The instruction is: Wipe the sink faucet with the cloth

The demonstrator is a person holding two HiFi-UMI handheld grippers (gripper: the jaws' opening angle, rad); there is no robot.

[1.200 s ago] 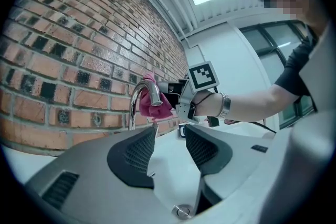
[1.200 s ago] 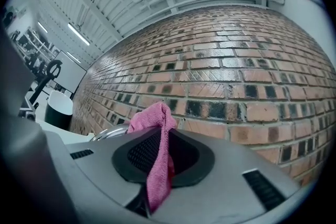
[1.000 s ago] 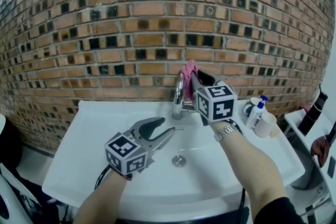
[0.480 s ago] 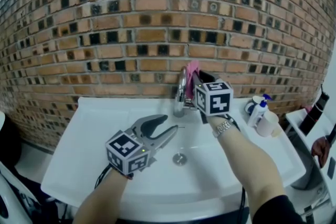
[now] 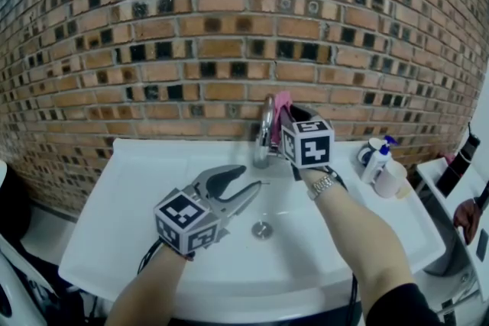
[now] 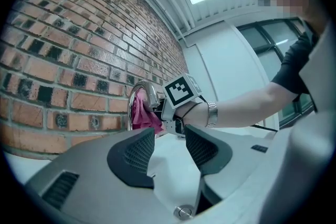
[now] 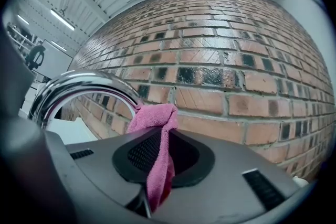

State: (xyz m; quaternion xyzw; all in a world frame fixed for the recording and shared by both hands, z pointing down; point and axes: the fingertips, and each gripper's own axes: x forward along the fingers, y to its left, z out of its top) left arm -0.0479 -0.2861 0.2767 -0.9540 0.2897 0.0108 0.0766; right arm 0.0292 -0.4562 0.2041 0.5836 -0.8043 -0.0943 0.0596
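Observation:
A chrome arched faucet (image 5: pixel 263 135) stands at the back of the white sink (image 5: pixel 137 187), in front of the brick wall. My right gripper (image 5: pixel 281 117) is shut on a pink cloth (image 5: pixel 280 109) and holds it against the right side of the faucet's arch. In the right gripper view the cloth (image 7: pixel 157 149) is pinched between the jaws, its top bunched against the faucet (image 7: pixel 79 86). My left gripper (image 5: pixel 246 183) hangs open over the basin, nothing between its fingers. From the left gripper view the faucet (image 6: pixel 140 89), the cloth (image 6: pixel 144 115) and the right hand are ahead.
The drain (image 5: pixel 262 230) lies in the basin under my left gripper. A white bottle with a blue pump (image 5: pixel 374 160) and a white cup (image 5: pixel 390 181) stand on the sink's right ledge. A dark bottle (image 5: pixel 458 164) stands further right.
My right gripper has slid the cloth down and a little sideways along the faucet's arch. The left gripper has stayed where it was.

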